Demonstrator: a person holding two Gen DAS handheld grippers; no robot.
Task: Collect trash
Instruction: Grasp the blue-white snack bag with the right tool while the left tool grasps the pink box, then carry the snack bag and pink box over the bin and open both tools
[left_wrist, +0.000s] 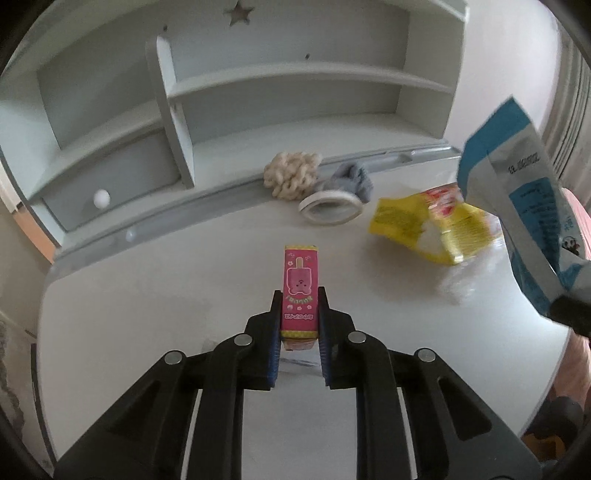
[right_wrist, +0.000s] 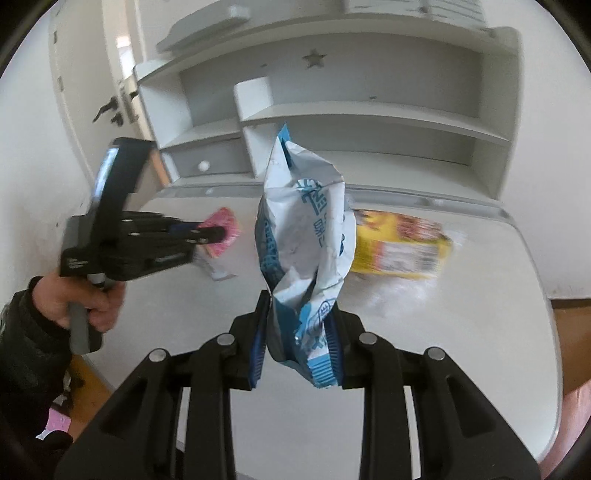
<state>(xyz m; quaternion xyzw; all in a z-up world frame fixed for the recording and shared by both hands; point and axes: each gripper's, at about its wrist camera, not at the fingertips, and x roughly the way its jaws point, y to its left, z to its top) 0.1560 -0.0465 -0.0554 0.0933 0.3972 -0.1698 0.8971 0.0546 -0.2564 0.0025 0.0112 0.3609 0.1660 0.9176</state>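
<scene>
Left wrist view: left gripper (left_wrist: 300, 308) clamps pink box (left_wrist: 300, 284), lifted for carrying | right gripper (right_wrist: 297, 332) pinches blue-white bag (right_wrist: 303, 236) | yellow wrapper (left_wrist: 428, 225) on table (left_wrist: 147, 314), 2 o'clock, uncollected.

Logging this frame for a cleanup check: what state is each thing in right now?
left gripper: shut on pink popsicle-print box, lifted
right gripper: shut on crumpled blue-and-white wrapper, held upright
yellow snack bag: lying on white desk
white tape roll: lying flat
grey drawer: closed
</scene>
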